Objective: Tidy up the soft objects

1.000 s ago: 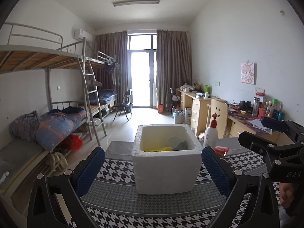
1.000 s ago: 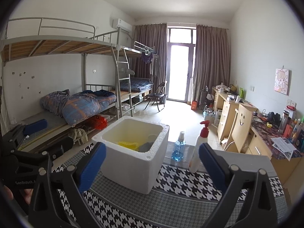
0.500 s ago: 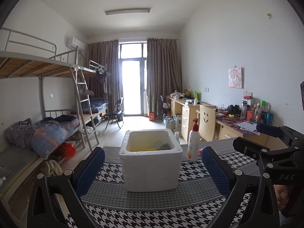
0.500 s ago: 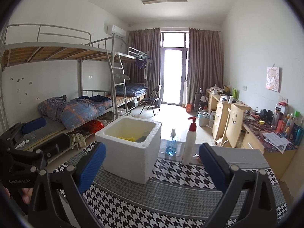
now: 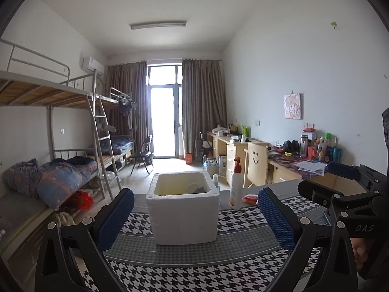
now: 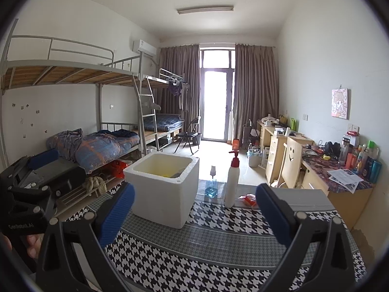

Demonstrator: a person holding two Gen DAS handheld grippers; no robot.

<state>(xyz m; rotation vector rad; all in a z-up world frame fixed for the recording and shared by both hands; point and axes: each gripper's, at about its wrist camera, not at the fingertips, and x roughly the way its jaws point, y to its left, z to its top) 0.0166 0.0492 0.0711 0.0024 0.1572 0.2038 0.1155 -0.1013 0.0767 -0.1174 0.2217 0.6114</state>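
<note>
A white foam box [image 5: 183, 213] [image 6: 161, 192] stands open on the houndstooth tablecloth [image 5: 206, 270] [image 6: 218, 255]. Soft things lie inside it: a grey and white piece [image 5: 195, 189] and a yellow one [image 6: 166, 175], mostly hidden by the rim. A small red and orange soft item [image 5: 250, 197] [image 6: 249, 200] lies on the table right of the box. My left gripper [image 5: 195, 215] is open and empty, back from the box. My right gripper [image 6: 194, 214] is open and empty too. Each shows at the edge of the other's view.
A white pump bottle with a red top [image 5: 236, 185] [image 6: 232, 180] and a small blue spray bottle [image 6: 212, 187] stand right of the box. Bunk beds [image 6: 97, 121] line the left wall, cluttered desks [image 6: 340, 170] the right.
Both grippers have pulled back and levelled out; the box looks smaller and farther, and less of its inside shows. The jaws stayed open.
</note>
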